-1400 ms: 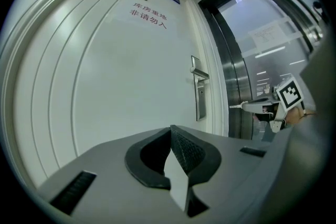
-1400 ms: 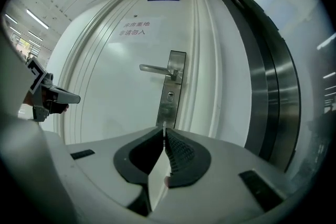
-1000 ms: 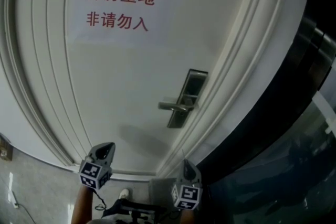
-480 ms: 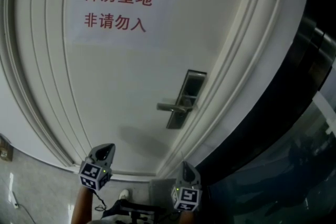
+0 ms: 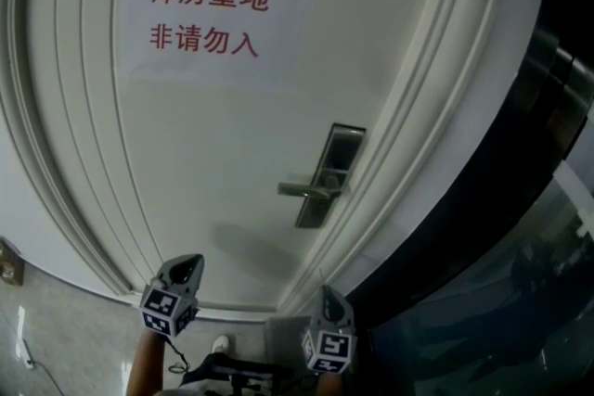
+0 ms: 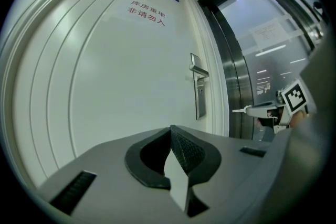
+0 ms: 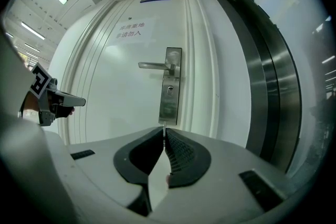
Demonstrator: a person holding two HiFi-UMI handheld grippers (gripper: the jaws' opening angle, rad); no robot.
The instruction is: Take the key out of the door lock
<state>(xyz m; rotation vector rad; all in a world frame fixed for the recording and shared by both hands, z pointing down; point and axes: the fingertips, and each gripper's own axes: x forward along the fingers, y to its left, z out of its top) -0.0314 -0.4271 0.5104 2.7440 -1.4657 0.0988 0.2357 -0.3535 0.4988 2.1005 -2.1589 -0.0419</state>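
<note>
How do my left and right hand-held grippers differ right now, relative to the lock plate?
The right hand-held gripper points straight at the lock plate; the left hand-held gripper sees it off to its right, at a slant. Head view: left one well left of the plate, right one below it. Both have jaws together, empty, short of the door.

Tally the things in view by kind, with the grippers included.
Door: 1
Paper sign: 1
Lever handle: 1
Lock plate: 1
Grippers, left gripper and right gripper: 2
Pinched in the right claw, a thin sliver, perhaps the key: 1
Total: 7
</note>
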